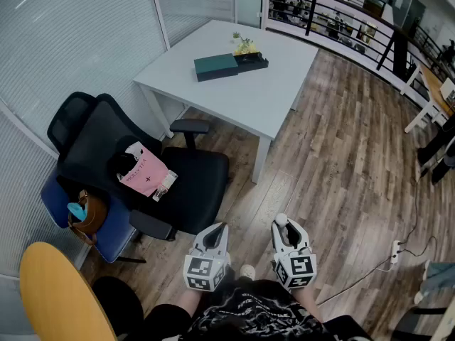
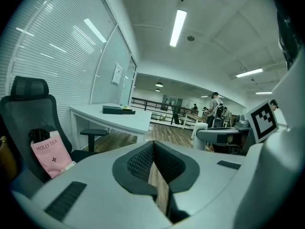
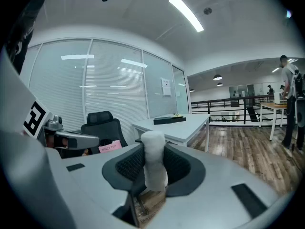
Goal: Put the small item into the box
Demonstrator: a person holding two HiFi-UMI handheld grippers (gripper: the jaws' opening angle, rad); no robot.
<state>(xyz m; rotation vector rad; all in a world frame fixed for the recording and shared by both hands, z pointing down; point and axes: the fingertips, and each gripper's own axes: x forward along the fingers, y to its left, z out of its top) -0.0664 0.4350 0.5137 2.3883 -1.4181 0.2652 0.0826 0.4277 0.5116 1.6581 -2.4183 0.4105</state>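
Observation:
My right gripper (image 3: 153,163) is shut on a small white cylinder-shaped item (image 3: 154,160), which stands upright between the pads; the same item (image 1: 281,221) pokes out of the right gripper (image 1: 284,231) in the head view. My left gripper (image 2: 153,162) is shut with nothing between its pads and hangs beside the right one (image 1: 214,237), low over the wooden floor. A dark green box (image 1: 217,67) with a black part (image 1: 252,62) next to it lies far ahead on the white table (image 1: 270,94). In the gripper views the box (image 3: 169,119) (image 2: 114,110) looks small and distant.
A black office chair (image 1: 142,169) with a pink tea packet (image 1: 146,170) stands at the left between me and the table. A blue chair with a brown bag (image 1: 87,213) is behind it. A yellow round top (image 1: 60,293) is at the lower left. People stand far off by the railing (image 2: 214,109).

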